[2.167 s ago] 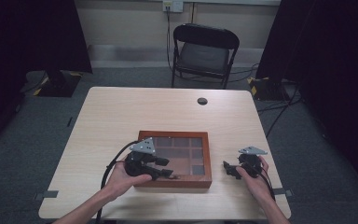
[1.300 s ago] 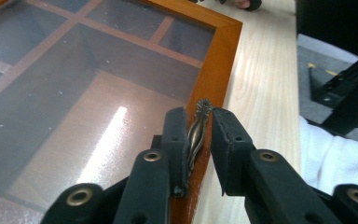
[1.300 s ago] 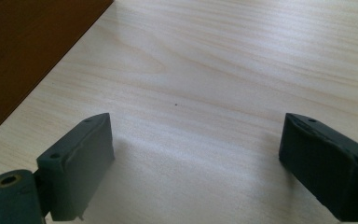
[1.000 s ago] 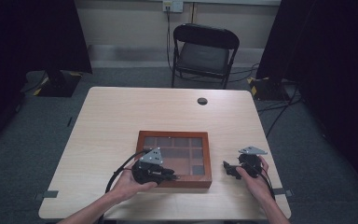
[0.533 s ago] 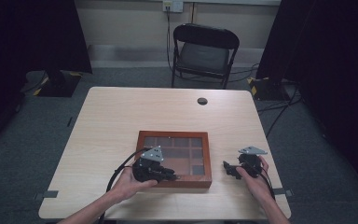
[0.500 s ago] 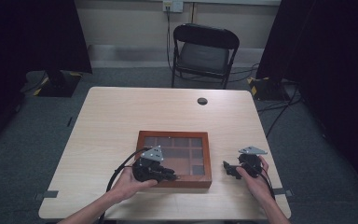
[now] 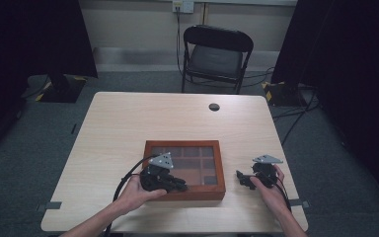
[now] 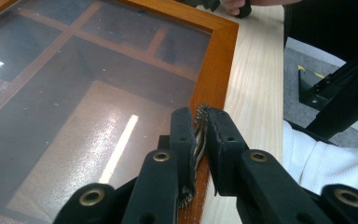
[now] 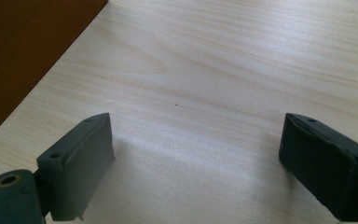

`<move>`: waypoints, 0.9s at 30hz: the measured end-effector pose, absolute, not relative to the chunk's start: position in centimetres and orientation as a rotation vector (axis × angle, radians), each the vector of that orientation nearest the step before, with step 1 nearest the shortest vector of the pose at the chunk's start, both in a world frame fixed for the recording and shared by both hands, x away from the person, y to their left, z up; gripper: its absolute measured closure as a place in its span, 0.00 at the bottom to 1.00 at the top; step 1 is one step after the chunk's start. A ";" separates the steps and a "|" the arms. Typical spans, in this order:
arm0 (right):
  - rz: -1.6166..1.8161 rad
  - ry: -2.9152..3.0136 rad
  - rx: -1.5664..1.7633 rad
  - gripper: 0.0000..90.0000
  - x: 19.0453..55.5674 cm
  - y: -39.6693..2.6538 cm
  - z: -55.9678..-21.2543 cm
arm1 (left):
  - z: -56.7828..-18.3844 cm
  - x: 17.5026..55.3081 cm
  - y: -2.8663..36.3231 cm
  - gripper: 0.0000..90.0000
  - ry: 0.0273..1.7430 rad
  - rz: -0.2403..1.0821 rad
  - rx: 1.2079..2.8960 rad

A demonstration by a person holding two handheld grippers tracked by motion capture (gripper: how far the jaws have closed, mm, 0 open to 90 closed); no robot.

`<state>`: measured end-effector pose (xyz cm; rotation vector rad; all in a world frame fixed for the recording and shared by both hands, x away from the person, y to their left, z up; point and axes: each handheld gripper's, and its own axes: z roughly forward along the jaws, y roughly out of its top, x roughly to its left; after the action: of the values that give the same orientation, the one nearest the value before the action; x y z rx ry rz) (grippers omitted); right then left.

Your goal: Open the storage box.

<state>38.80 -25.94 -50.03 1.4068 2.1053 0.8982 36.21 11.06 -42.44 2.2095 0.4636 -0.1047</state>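
Since the earliest frame the left gripper (image 7: pixel 177 185) has slid from the box's left rim down to its near front edge, low and left of centre in the high view; the right one has kept its place.

Largest is the pale wooden table (image 7: pixel 128 123), filling the middle of the high view. On its lower centre lies the wooden box (image 7: pixel 183 194), flat, with a glass lid over dividers.

Right of the box and apart from it, the right gripper (image 7: pixel 243 178) rests in the person's hand with its jaws spread wide over bare tabletop, nothing between them.

Smallest is the latch (image 8: pixel 199 133), a small ridged metal piece, possibly a clasp, at the lower centre of the left gripper view on the box's front rim. The left jaws are clamped together on it.
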 end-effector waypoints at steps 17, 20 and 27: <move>0.898 2.106 1.406 0.10 38.8 -25.9 -50.0 | -40.4 36.7 11.1 0.90 0.466 -0.110 2.199; 0.898 2.106 1.406 0.11 38.8 -25.9 -50.0 | -40.3 36.7 11.1 0.90 0.473 -0.114 2.199; 0.899 2.108 1.402 0.10 38.8 -26.0 -50.0 | -39.3 37.0 11.2 0.90 0.480 -0.103 2.172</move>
<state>38.83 -25.97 -50.03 1.4022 2.1082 0.8995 36.98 11.21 -39.26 2.1722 0.4797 -0.1030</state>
